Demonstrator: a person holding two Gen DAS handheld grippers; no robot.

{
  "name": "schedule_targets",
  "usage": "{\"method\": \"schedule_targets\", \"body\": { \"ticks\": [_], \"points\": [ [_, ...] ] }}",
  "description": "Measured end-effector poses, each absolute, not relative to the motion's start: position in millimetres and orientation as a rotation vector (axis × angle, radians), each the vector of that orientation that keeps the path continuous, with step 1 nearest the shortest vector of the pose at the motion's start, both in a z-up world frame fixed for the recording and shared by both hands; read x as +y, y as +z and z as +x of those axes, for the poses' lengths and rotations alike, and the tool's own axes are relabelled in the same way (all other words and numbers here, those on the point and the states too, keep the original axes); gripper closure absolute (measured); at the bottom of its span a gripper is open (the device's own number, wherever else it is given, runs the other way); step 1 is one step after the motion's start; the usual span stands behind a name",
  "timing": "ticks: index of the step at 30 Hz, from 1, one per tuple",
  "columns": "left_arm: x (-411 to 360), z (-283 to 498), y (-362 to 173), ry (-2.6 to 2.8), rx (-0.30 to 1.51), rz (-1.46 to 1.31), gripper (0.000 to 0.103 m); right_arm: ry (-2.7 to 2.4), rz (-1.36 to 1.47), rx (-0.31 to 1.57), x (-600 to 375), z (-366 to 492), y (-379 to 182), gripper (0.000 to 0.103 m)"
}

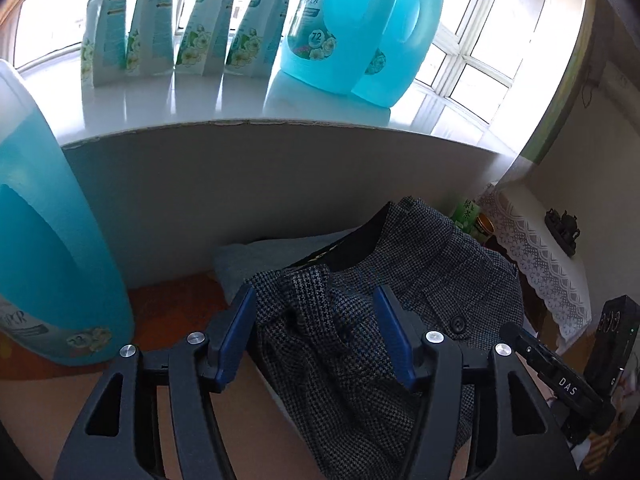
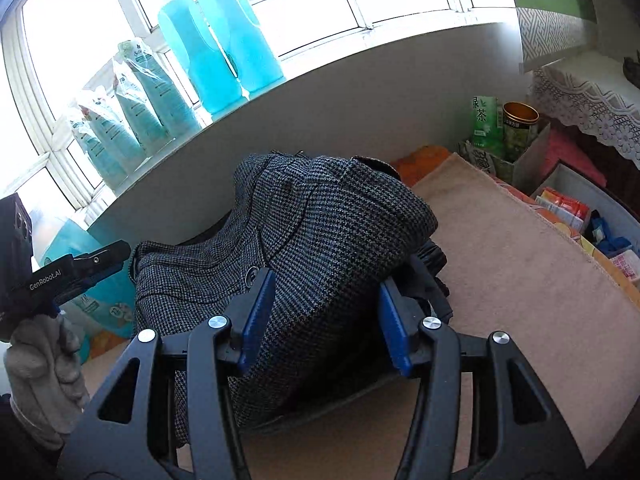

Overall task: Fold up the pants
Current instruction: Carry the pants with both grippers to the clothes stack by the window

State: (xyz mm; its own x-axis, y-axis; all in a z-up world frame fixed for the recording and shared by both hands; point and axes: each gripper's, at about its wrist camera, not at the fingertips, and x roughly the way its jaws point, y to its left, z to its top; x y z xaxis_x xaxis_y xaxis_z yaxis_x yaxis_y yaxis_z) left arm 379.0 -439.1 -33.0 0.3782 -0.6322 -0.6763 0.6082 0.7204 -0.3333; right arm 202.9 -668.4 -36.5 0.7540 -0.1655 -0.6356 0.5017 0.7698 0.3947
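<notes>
Pants (image 1: 352, 344) lower end cut off by frame edge; detergent bottle (image 1: 44, 240) top likewise

One pair of grey houndstooth wool pants (image 1: 360, 320) lies bunched between the jaws. Beyond the jaws, on the windowsill, stand four white-and-teal floral refill pouches (image 1: 200, 28) and two translucent blue plastic detergent jugs (image 1: 344, 28); a third such jug (image 1: 48, 240) stands left of the jaws. Right of the jaws are one green tea carton (image 2: 486, 120) and one gold-rimmed round tin (image 2: 520, 124).
</notes>
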Motion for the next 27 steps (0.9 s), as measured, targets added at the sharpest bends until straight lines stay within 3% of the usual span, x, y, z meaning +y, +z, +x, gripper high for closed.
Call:
{"method": "schedule_targets", "body": {
  "ticks": [8, 9, 10, 11, 15, 20, 27],
  "points": [
    [-455, 388, -55, -0.728, 0.93, -0.054, 0.045, -0.393, 0.638, 0.623, -673, 208, -47, 0.05],
    [-457, 387, -55, -0.731, 0.916, -0.044, 0.073, -0.394, 0.633, 0.622, -672, 208, -48, 0.054],
    [-460, 386, -54, -0.732, 0.903, -0.024, 0.086, -0.4, 0.628, 0.626, -670, 208, -50, 0.059],
    [-463, 385, -54, -0.745, 0.899, -0.024, 0.087, -0.402, 0.632, 0.632, -669, 207, -52, 0.069],
    [-482, 374, -41, -0.775, 0.814, 0.056, 0.088, -0.403, 0.69, 0.617, -670, 196, -63, 0.082],
    [-497, 389, -44, -0.724, 0.798, 0.128, 0.088, -0.399, 0.629, 0.656, -664, 188, -63, 0.082],
    [-453, 380, -39, -0.724, 0.828, 0.079, 0.078, -0.401, 0.432, 0.471, -664, 164, 1, 0.08]
  ]
}}
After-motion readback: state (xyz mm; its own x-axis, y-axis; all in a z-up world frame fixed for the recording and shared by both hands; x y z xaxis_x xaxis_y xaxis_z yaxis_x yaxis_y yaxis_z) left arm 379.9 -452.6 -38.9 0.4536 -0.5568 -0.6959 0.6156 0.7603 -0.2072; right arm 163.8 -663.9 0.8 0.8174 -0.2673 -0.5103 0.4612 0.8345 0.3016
